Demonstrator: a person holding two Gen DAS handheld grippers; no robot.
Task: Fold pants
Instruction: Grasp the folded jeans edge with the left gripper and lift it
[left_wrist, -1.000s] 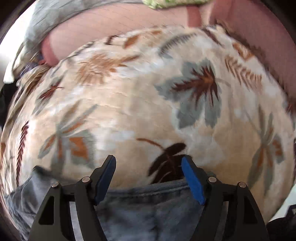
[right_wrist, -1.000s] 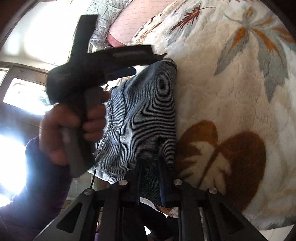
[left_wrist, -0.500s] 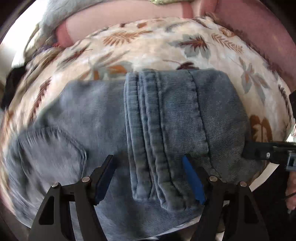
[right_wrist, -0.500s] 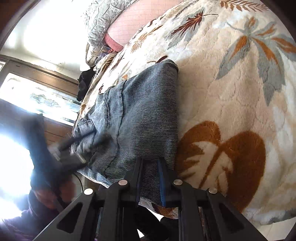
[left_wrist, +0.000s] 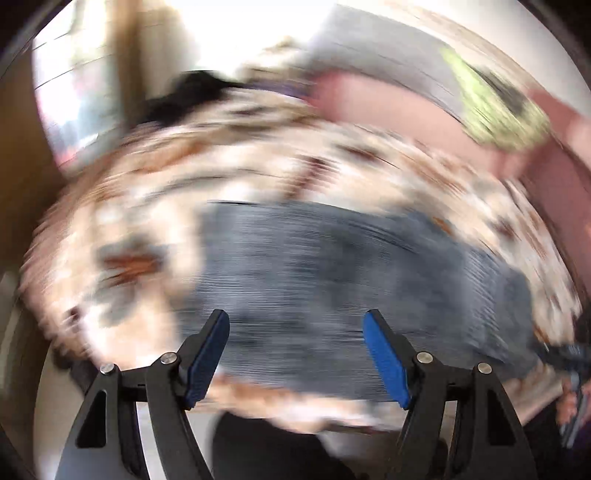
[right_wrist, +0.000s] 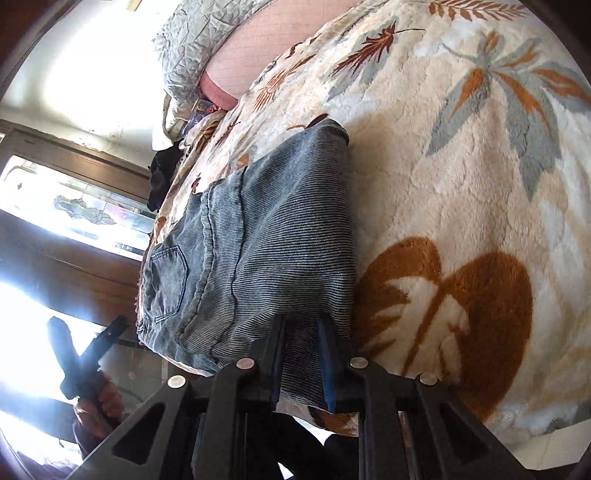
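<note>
The grey-blue corduroy pants (right_wrist: 273, 236) lie folded on the leaf-print blanket (right_wrist: 461, 177), a back pocket (right_wrist: 166, 280) showing at the left. My right gripper (right_wrist: 301, 332) is shut on the near edge of the pants at the bed's edge. My left gripper (left_wrist: 295, 354) is open and empty, held above and back from the pants (left_wrist: 332, 280); that view is motion-blurred. The left gripper also shows in the right wrist view (right_wrist: 85, 354), held off the bed at the lower left.
A pink pillow (right_wrist: 255, 48) and a grey quilted cover (right_wrist: 195, 40) lie at the head of the bed. A dark garment (right_wrist: 162, 173) lies at the bed's far side. A wooden-framed window (right_wrist: 74, 206) is at the left.
My left gripper has pulled back and swung away from the pants, off the bed's edge. My right gripper has stayed shut on the pants' edge.
</note>
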